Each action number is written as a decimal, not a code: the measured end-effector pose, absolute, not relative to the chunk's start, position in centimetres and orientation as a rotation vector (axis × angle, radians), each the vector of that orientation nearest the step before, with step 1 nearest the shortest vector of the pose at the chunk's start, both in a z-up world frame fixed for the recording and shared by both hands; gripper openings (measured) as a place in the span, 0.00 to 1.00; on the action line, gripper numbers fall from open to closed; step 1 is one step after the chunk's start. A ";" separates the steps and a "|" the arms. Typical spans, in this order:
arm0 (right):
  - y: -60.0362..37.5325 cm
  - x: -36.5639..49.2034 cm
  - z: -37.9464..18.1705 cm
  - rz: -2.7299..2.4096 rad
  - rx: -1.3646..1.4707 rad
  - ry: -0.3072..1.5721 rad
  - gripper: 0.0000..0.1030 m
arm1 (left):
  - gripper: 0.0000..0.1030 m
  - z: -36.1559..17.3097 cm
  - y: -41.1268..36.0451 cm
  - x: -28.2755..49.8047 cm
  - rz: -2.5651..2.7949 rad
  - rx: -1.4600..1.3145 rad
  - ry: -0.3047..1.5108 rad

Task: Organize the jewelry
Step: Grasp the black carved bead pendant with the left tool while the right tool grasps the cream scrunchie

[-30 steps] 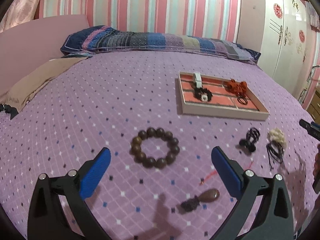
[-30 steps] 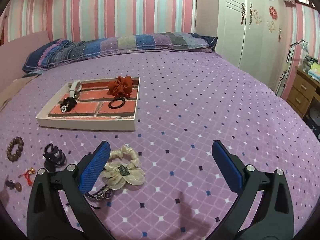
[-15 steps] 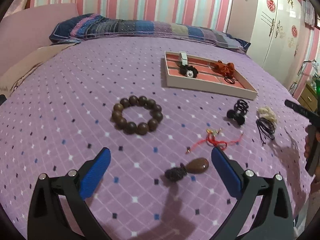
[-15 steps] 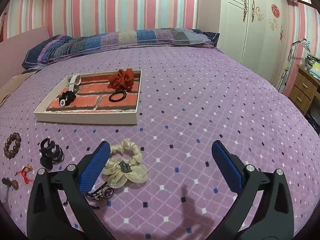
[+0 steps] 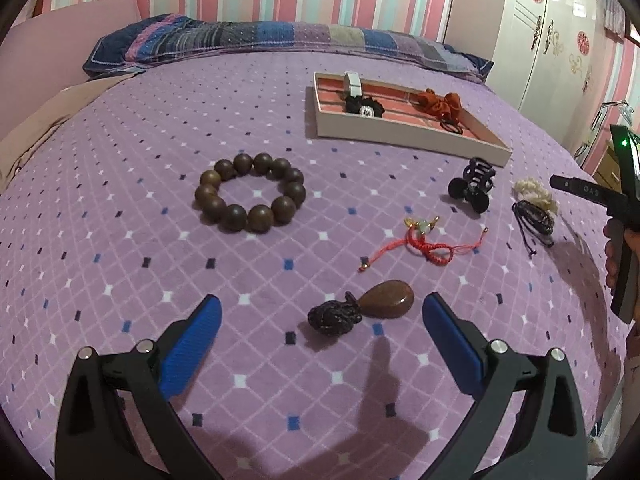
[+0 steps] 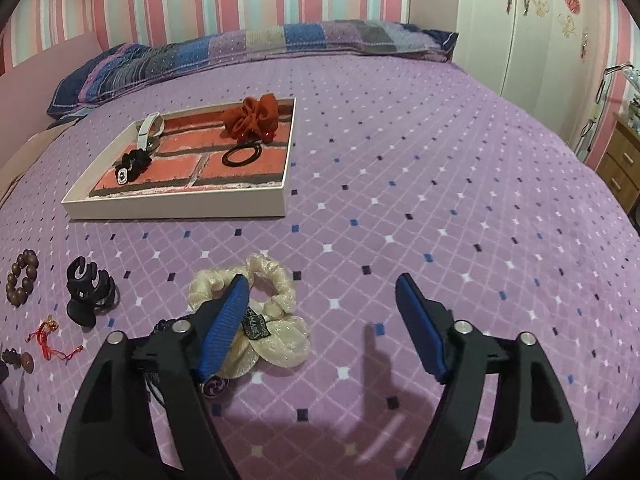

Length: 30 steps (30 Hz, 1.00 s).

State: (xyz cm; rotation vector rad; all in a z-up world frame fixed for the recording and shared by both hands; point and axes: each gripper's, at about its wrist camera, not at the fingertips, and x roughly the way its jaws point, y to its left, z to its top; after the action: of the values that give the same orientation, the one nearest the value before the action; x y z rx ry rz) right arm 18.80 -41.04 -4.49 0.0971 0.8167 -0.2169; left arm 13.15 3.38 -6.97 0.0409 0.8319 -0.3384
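Purple bedspread — right gripper jaws just narrowing, nothing between them; cream scrunchie under its left finger, so it may close on air. Left gripper wide apart.

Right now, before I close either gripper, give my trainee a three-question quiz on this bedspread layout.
1. True or false: the wooden bead bracelet already lies inside the tray.
2. Which item lies between the left gripper fingers? A) the black claw clip B) the brown teardrop pendant C) the red cord bracelet
3. Fill in: the right gripper hangs over the cream ______.

Key
1. False: it lies on the bedspread, apart from the tray.
2. B
3. scrunchie; the jaws have just been closing, and only the left finger overlaps it.
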 end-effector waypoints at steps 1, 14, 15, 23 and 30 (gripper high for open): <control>-41.1 19.0 -4.7 -0.211 0.101 0.823 0.68 | 0.94 -7.1 3.3 13.2 -0.337 0.045 0.833; -41.3 19.9 -6.8 -0.176 0.136 0.868 0.50 | 0.63 -8.1 3.8 13.8 -0.323 -0.006 0.862; -41.3 19.9 -6.8 -0.174 0.136 0.870 0.48 | 0.60 -8.1 3.7 13.8 -0.324 -0.004 0.862; -40.8 20.1 -7.2 -0.148 0.131 0.881 0.27 | 0.37 -8.2 3.4 13.9 -0.345 -0.006 0.872; -40.2 20.0 -7.2 -0.133 0.107 0.872 0.12 | 0.29 -8.3 3.0 13.8 -0.354 0.007 0.874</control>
State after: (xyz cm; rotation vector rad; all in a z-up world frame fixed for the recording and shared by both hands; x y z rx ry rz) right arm 20.00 -40.22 -7.17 0.1072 0.8725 -0.1332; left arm 13.82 3.05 -8.26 0.0065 0.8742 -0.3543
